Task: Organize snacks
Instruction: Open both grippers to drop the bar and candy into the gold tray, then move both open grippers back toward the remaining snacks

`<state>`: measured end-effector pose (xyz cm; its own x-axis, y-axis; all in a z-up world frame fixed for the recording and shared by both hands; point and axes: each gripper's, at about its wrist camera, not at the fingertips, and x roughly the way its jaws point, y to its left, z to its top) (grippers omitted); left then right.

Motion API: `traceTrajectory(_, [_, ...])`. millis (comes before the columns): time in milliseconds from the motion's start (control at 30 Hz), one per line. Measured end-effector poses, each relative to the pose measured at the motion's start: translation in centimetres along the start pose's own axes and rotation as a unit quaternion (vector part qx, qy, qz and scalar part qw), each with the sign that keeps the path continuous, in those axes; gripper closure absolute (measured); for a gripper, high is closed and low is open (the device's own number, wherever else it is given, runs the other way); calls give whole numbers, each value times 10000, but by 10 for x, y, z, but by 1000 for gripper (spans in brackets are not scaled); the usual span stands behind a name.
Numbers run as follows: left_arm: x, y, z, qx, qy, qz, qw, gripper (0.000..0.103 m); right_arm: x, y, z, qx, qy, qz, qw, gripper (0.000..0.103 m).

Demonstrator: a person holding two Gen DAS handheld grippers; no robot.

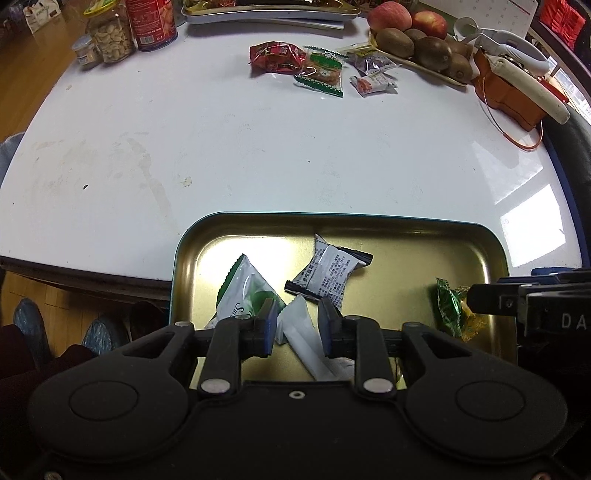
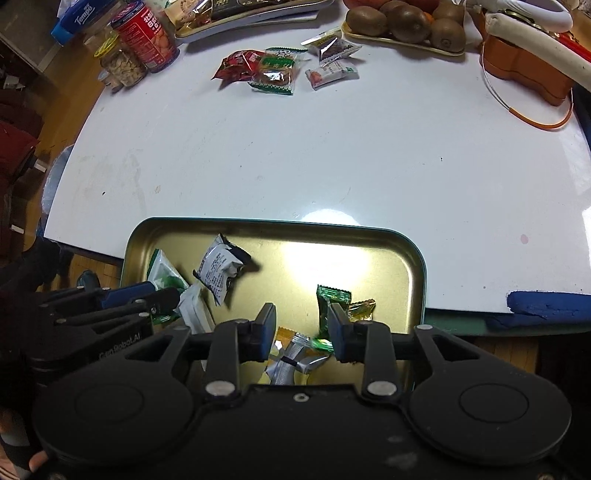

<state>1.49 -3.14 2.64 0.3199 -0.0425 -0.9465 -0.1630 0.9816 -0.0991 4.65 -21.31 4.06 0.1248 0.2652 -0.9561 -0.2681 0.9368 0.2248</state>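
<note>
- Left wrist view: the left tool hangs over the near left part of a gold tray on the white desk, jaws parted, gripping nothing.
- A white packet lies under the gap, no pad pressing on it.
- Beside it in the tray lie a green-white packet and a black-white packet.
- Right wrist view: the right tool hangs over the near right part of the tray, jaws parted, nothing gripped.
- A silver-orange packet lies below the gap; a green candy and a gold candy lie by the right pad.
- On the far desk, loose snacks stay outside the tray: a red packet, a green biscuit packet and smaller white ones.
- Farther off stand jars, a red can and a plate of kiwis.
</note>
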Motion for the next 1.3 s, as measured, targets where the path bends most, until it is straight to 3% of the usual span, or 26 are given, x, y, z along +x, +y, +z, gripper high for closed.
traceTrajectory(400, [-7, 8, 1, -278, -258, 251, 9990, 60, -9, -4, 13, 177, -515, -339, 9979, 70])
traceTrajectory(700, [-8, 8, 0, -334, -497, 401, 9974, 60, -2, -5, 14, 230, -343, -433, 9982, 70])
traceTrajectory(867, [-4, 8, 2, -418, -472, 446, 9970, 60, -4, -7, 15, 340, -350, -248, 9985, 70])
traceTrajectory(1033, [-3, 1, 3, -260, -485, 342, 9979, 60, -20, -7, 12, 566, -900, -209, 9941, 70])
traceTrajectory(1200, [-9, -10, 3, -83, -684, 470, 9965, 60, -32, -3, 13, 558, -1547, -963, 9817, 70])
traceTrajectory(1300, [-14, -15, 2, 8, -834, 524, 9951, 60, -37, -4, 13, 471, -1734, -1040, 9782, 70])
